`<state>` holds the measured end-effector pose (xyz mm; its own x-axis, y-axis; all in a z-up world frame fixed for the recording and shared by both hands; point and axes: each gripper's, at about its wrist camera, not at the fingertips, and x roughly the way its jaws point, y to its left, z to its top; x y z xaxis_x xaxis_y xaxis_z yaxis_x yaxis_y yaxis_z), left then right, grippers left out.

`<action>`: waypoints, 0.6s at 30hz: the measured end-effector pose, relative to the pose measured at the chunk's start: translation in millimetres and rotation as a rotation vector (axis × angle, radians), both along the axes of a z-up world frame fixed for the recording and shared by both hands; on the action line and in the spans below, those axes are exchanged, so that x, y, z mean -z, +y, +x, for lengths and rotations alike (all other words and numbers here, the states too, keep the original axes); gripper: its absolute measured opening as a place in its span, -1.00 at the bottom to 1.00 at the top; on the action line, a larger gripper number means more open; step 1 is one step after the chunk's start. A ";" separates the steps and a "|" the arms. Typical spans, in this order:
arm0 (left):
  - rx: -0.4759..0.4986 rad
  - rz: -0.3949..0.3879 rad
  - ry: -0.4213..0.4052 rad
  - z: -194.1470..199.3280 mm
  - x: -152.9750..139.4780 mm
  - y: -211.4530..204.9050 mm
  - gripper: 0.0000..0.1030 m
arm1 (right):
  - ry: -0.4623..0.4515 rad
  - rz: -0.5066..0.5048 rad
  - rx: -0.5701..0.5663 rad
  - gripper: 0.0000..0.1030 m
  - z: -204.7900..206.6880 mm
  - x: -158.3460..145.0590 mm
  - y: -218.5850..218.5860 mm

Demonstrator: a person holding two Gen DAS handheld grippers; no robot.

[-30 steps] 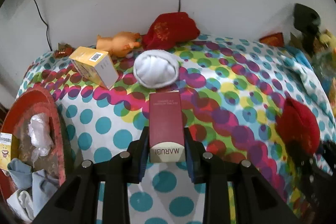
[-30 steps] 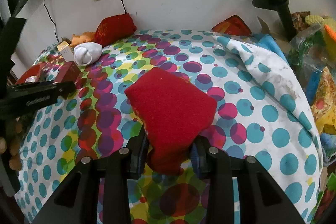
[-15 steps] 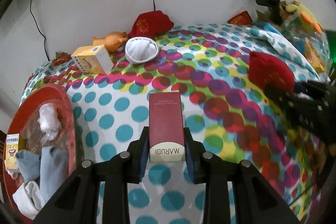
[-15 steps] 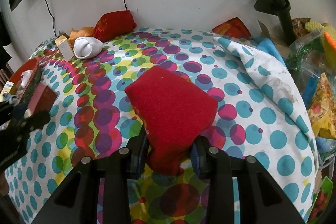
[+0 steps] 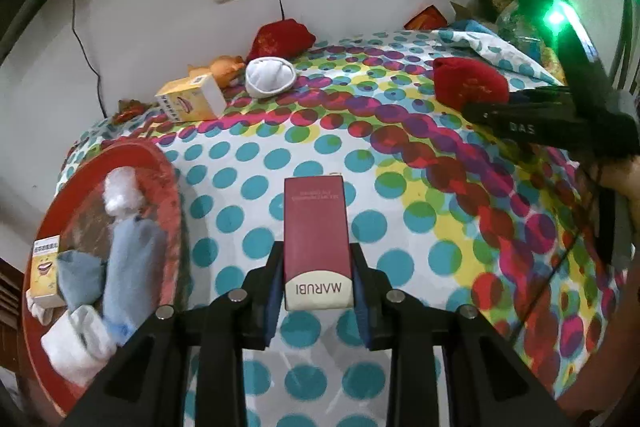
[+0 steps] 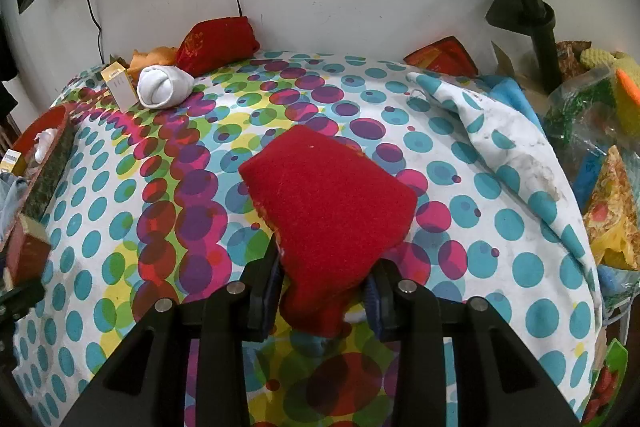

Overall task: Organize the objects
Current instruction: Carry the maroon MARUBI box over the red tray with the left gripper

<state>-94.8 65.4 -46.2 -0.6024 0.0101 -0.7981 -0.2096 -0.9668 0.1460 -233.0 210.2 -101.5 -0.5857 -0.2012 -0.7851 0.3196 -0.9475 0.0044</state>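
Carrying: left tool (image 5: 318, 273) clenched on box (image 5: 316, 239), now pulled back beside red tray (image 5: 164, 163), above worktop (image 5: 400, 163). Right tool (image 6: 326, 277) grasping red pouch (image 6: 328, 203). Tray drop likely next.

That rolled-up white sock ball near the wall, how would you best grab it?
Probably squeeze the round white sock ball across its middle, coming from the open table side in front; the yellow carton and orange toy crowd its left, the red pouch its back.
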 end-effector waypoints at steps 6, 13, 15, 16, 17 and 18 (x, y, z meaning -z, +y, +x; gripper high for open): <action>0.000 0.008 0.036 21.8 -22.8 -16.4 -0.41 | 0.000 0.001 0.001 -0.33 -0.1 0.0 -0.5; -0.103 0.012 0.052 33.6 -37.5 -64.3 -0.41 | 0.000 0.001 0.002 -0.33 -0.3 0.0 -1.1; -0.145 0.015 0.058 37.2 -40.0 -81.1 -0.41 | 0.000 0.002 0.002 -0.33 -0.4 0.0 -1.3; -0.176 0.019 0.062 39.5 -42.0 -90.7 -0.41 | 0.000 0.001 0.002 -0.33 -0.4 0.0 -1.4; -0.194 0.031 0.059 41.0 -43.7 -99.7 -0.41 | 0.000 0.001 0.002 -0.33 -0.4 0.0 -1.5; -0.215 0.047 0.058 42.7 -46.0 -112.1 -0.41 | 0.000 0.001 0.002 -0.33 -0.4 -0.1 -1.6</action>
<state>-52.1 -46.7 -0.3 -0.6398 -0.0870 -0.7636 0.0092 -0.9944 0.1056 -233.4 208.6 -101.5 -0.5861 -0.1993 -0.7854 0.3177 -0.9482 0.0035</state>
